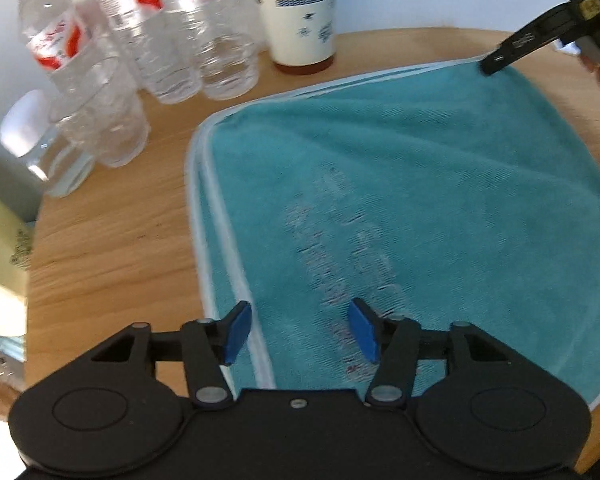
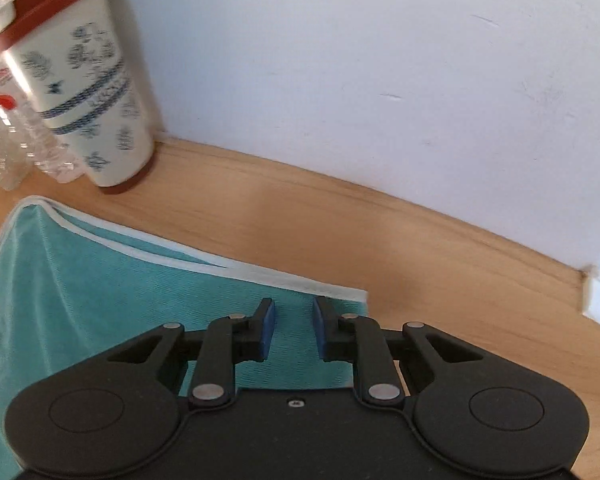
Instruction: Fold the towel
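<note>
A teal towel (image 1: 420, 184) with white trim lies flat on the round wooden table (image 1: 112, 248); doubled trim lines along its left and far edges show two layers. My left gripper (image 1: 300, 312) hovers open over the towel's near left part, just inside the left edge, with nothing between its blue pads. In the right wrist view my right gripper (image 2: 294, 308) sits over the far right corner of the towel (image 2: 100, 300), its jaws a narrow gap apart and empty. In the left wrist view the right gripper (image 1: 496, 62) tip touches that far corner.
Several clear plastic water bottles (image 1: 172, 40) with red labels crowd the table's far left. A white patterned cup (image 1: 304, 12) (image 2: 88, 92) with a red-brown base stands beside them near the towel's far edge. A white wall (image 2: 380, 80) borders the table (image 2: 420, 248).
</note>
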`<act>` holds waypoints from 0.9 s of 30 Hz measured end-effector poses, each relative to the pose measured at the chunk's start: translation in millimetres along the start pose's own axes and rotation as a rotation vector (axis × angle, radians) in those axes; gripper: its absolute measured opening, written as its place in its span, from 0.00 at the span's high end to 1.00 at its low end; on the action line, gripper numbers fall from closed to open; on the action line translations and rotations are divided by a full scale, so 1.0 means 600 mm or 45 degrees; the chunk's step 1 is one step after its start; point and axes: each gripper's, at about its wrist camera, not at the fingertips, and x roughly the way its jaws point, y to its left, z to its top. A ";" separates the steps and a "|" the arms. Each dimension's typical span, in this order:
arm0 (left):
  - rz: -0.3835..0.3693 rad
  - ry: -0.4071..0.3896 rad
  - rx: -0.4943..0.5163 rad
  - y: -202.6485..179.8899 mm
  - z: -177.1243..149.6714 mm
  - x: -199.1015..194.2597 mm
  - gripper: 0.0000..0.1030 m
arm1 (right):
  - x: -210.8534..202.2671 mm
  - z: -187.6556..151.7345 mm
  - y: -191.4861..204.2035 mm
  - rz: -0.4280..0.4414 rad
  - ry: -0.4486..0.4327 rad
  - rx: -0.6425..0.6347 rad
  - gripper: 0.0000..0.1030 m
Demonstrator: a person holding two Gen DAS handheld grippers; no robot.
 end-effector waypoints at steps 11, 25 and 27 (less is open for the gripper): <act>0.065 0.047 -0.116 0.033 0.002 -0.007 0.39 | -0.024 0.004 0.003 0.009 -0.051 -0.039 0.73; -0.072 0.051 -0.376 0.097 -0.026 -0.039 0.36 | -0.022 -0.017 0.071 0.013 0.051 -0.232 0.57; -0.151 0.032 -0.465 0.107 -0.045 -0.065 0.36 | -0.041 -0.023 0.079 0.049 0.022 -0.257 0.56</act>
